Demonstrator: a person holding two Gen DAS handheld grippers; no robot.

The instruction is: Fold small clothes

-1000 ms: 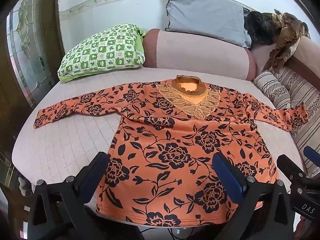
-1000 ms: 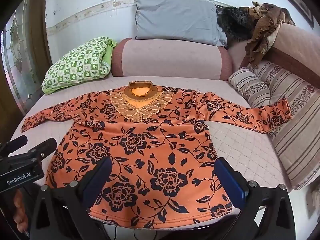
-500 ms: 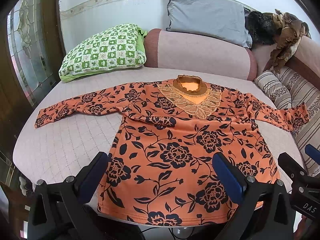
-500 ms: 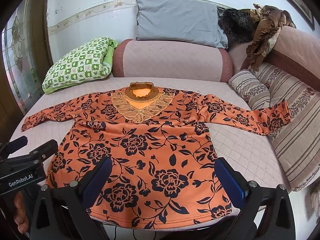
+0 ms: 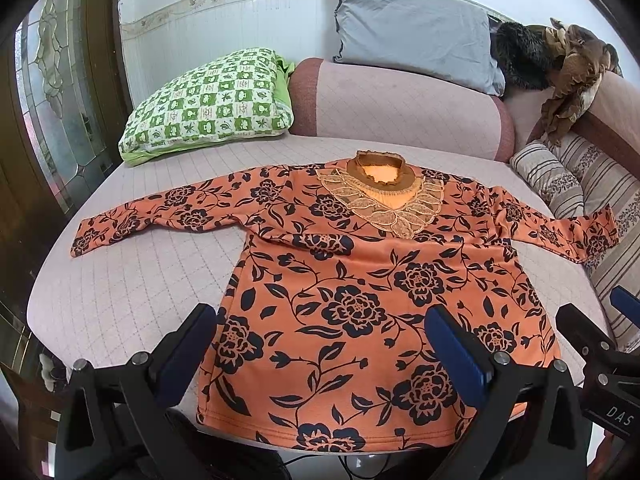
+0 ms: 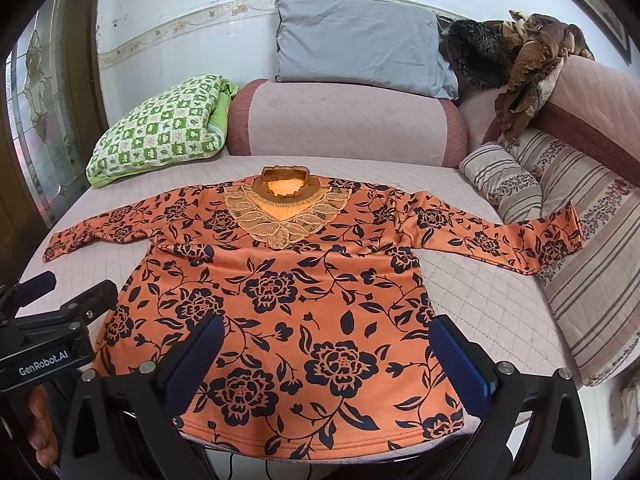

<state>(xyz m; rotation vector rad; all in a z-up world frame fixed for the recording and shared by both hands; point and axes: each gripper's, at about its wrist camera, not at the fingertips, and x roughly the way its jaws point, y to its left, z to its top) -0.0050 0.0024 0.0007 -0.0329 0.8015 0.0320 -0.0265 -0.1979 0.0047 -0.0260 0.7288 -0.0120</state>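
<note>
— Orange flowered top [image 5: 360, 300]: where?
— Spread flat on the pink quilted sofa seat [image 5: 120, 288], sleeves out, hem nearest.
— Grippers?
— Left gripper [image 5: 320, 344] and right gripper [image 6: 326, 356]: both wide apart above the hem, empty.

Bright, even daylight, soft shadows, sharp focus (fisheye bending and dark vignette at edges).

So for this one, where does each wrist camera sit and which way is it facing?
Left wrist: behind the open left gripper, by the orange top's hem, facing the sofa back; right gripper's edge shows.
Right wrist: behind the open right gripper, same heading; left gripper and a hand show.
Shared: the top, green pillow, grey pillow.
</note>
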